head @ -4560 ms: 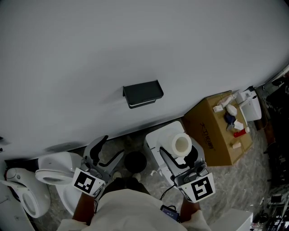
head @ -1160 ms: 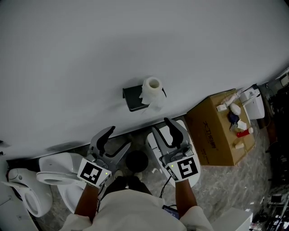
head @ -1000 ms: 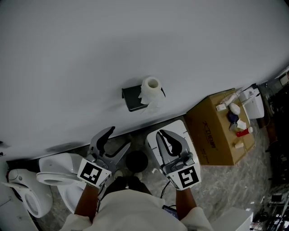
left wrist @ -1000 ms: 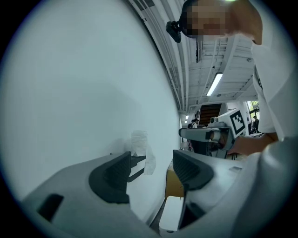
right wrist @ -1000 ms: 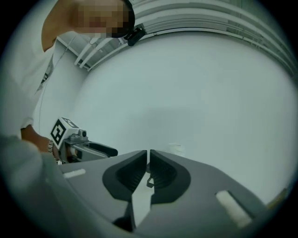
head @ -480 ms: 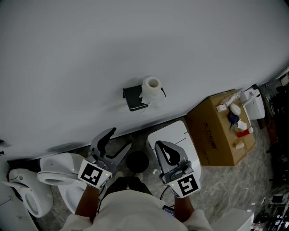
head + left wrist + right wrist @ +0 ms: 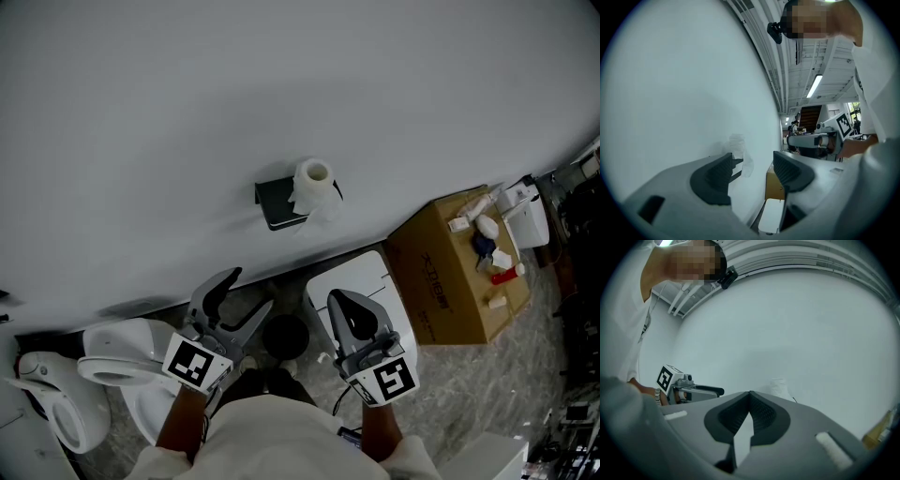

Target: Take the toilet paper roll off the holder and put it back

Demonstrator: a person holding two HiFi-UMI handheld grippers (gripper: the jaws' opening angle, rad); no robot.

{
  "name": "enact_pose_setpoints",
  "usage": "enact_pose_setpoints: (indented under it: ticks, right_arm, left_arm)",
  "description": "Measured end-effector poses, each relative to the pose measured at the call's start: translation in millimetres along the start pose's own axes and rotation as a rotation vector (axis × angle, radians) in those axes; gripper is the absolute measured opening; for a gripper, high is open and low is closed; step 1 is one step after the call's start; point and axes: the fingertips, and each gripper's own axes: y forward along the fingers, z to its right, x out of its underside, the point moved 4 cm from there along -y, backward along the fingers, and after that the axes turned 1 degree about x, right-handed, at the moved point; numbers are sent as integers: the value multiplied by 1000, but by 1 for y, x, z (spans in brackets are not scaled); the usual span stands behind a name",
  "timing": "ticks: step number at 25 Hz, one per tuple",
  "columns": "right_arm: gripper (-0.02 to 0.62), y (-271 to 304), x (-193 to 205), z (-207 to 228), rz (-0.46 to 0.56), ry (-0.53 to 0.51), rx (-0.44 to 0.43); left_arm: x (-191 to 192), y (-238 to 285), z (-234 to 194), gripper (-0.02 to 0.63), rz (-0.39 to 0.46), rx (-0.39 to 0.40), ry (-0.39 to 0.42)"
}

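Roll (image 7: pixel 312 185) sits on the black holder (image 7: pixel 279 202) on the wall (image 7: pixel 281 94), standing on end so you see straight into the core, with a loose sheet hanging down its front. Neither of your tools is touching it. Your left tool (image 7: pixel 242 292) hangs low, well short of the holder, jaws spread wide with nothing between them. Your right tool (image 7: pixel 342 300) is just beside it, over the white unit (image 7: pixel 370 277) on the floor, jaws pinched fully together and empty. There's a toilet (image 7: pixel 112 361) off to your left and a cardboard box (image 7: pixel 445 272) with small bits on top to your right
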Motion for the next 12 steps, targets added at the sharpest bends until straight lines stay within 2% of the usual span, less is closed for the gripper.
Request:
enact_pose_setpoints:
  ticks: [12]
  right_arm:
    - [6, -2, 0, -4, -1, -3, -2]
  left_arm:
    - [-3, 1, 5, 262, 5, 14, 6]
